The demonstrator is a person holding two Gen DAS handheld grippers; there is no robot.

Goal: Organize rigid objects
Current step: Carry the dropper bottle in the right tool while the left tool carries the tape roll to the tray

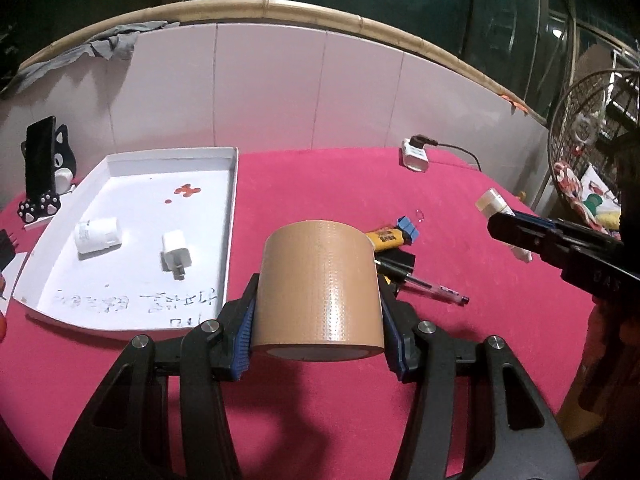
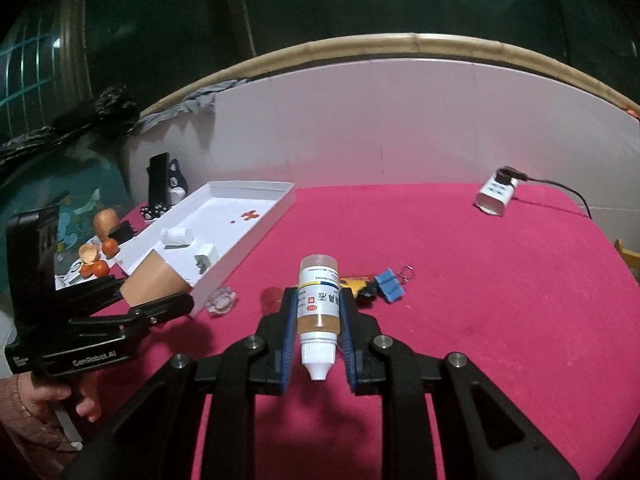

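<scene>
My left gripper [image 1: 318, 286] is shut on a wide brown tape roll [image 1: 320, 256], held above the pink tablecloth just right of the white tray [image 1: 132, 184]. In the tray lie a small white bottle [image 1: 98, 234] and a white charger plug [image 1: 176, 254]. My right gripper [image 2: 319, 292] is shut on a small medicine bottle [image 2: 319, 312] of amber liquid, its white nozzle cap towards the camera. In the right wrist view the left gripper [image 2: 154, 292] holds the tape roll [image 2: 154, 278] at the tray's [image 2: 224, 212] near corner. From the left wrist view, the right gripper [image 1: 498, 224] holds the bottle [image 1: 492, 200] at right.
On the cloth lie a blue binder clip [image 2: 390, 284], a yellow tube [image 1: 386, 238], a pen [image 1: 424, 284], a black clip [image 1: 402, 260], a clear glass piece [image 2: 220, 300] and a red item [image 2: 272, 296]. A white power strip [image 2: 496, 194] sits far right. A phone stand [image 1: 40, 176] and oranges [image 2: 100, 268] flank the tray.
</scene>
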